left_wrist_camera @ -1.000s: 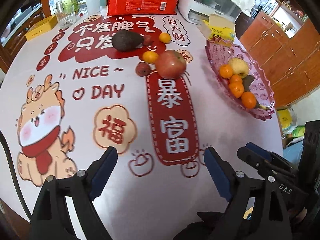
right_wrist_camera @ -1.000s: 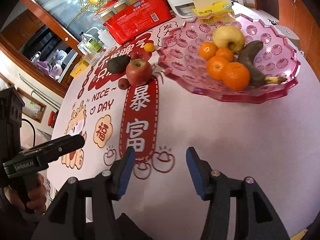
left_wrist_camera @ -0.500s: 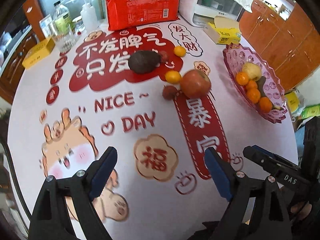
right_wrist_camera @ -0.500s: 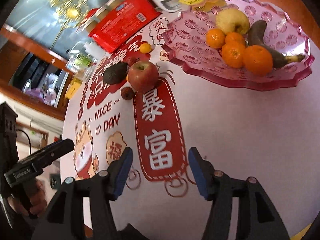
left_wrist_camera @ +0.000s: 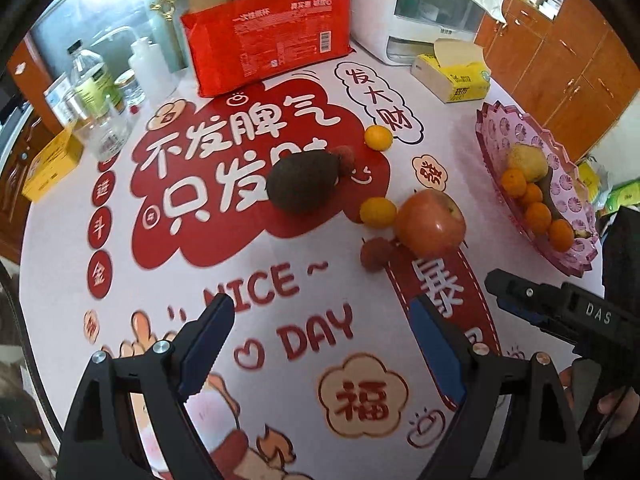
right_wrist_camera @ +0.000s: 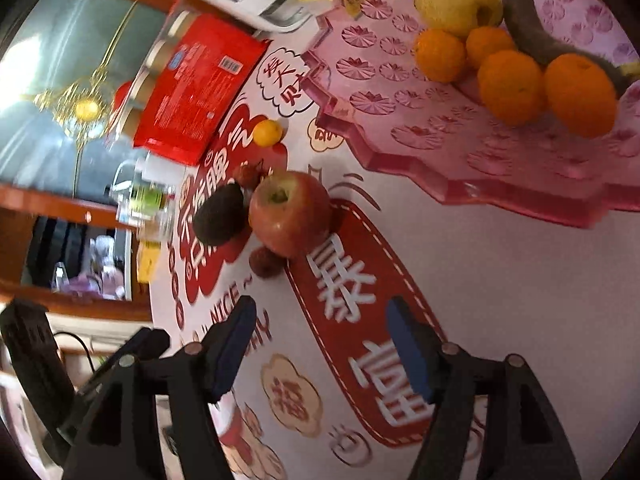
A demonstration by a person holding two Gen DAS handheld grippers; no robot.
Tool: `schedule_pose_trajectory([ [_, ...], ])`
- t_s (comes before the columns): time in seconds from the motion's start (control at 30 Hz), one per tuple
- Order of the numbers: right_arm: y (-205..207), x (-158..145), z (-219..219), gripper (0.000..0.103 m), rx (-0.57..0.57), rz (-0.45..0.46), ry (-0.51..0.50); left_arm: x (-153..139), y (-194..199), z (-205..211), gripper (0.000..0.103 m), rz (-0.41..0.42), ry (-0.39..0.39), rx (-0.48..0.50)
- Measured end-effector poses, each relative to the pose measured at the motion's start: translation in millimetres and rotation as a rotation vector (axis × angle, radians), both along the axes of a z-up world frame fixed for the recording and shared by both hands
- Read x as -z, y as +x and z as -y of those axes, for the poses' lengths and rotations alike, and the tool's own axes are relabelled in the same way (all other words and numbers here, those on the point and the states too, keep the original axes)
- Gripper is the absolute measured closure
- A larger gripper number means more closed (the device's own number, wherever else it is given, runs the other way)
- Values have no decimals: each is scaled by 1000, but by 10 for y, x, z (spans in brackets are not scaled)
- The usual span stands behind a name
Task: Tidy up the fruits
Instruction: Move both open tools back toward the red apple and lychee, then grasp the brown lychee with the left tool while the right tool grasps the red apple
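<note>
One apple (left_wrist_camera: 430, 222), one avocado (left_wrist_camera: 302, 186), two lychees (left_wrist_camera: 376, 254), six oranges (left_wrist_camera: 378, 212).

Home dining room: wooden cabinets (left_wrist_camera: 560, 52), chandelier (right_wrist_camera: 86, 108), printed tablecloth (left_wrist_camera: 280, 280).

A red apple (left_wrist_camera: 430, 222), dark avocado (left_wrist_camera: 302, 186) and small oranges (left_wrist_camera: 378, 212) lie loose beside the part-filled pink tray (left_wrist_camera: 496, 136).

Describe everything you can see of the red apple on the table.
The apple is round, red shading to orange-yellow, with a smooth, slightly shiny skin. It sits upright on the printed tablecloth, its stem hollow facing up, at the top end of a red banner print. A small orange sits close against one side and a small rough red fruit lies just in front; whether either touches it is unclear. No gripper touches it.
</note>
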State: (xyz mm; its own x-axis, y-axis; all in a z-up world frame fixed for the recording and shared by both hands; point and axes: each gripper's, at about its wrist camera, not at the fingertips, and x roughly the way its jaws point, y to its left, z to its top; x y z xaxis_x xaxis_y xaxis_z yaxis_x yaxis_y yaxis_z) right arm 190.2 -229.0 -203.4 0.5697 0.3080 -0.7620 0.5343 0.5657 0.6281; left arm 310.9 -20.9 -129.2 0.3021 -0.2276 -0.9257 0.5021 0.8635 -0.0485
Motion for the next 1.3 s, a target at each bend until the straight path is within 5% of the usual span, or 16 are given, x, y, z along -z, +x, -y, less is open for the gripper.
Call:
schedule_pose_trajectory([
  [0.37, 438, 130, 6, 32, 50, 18, -7, 472, 225, 250, 15, -74, -62, 67],
  [0.6, 588, 202, -5, 31, 67, 19, -7, 637, 217, 352, 17, -48, -111, 108],
  [1.0, 718, 258, -48, 31, 34, 19, -22, 787, 245, 403, 32, -15, -203, 84],
  [1.3, 784, 262, -90, 30, 9, 12, -65, 898, 265, 447, 58, -19, -204, 61],
])
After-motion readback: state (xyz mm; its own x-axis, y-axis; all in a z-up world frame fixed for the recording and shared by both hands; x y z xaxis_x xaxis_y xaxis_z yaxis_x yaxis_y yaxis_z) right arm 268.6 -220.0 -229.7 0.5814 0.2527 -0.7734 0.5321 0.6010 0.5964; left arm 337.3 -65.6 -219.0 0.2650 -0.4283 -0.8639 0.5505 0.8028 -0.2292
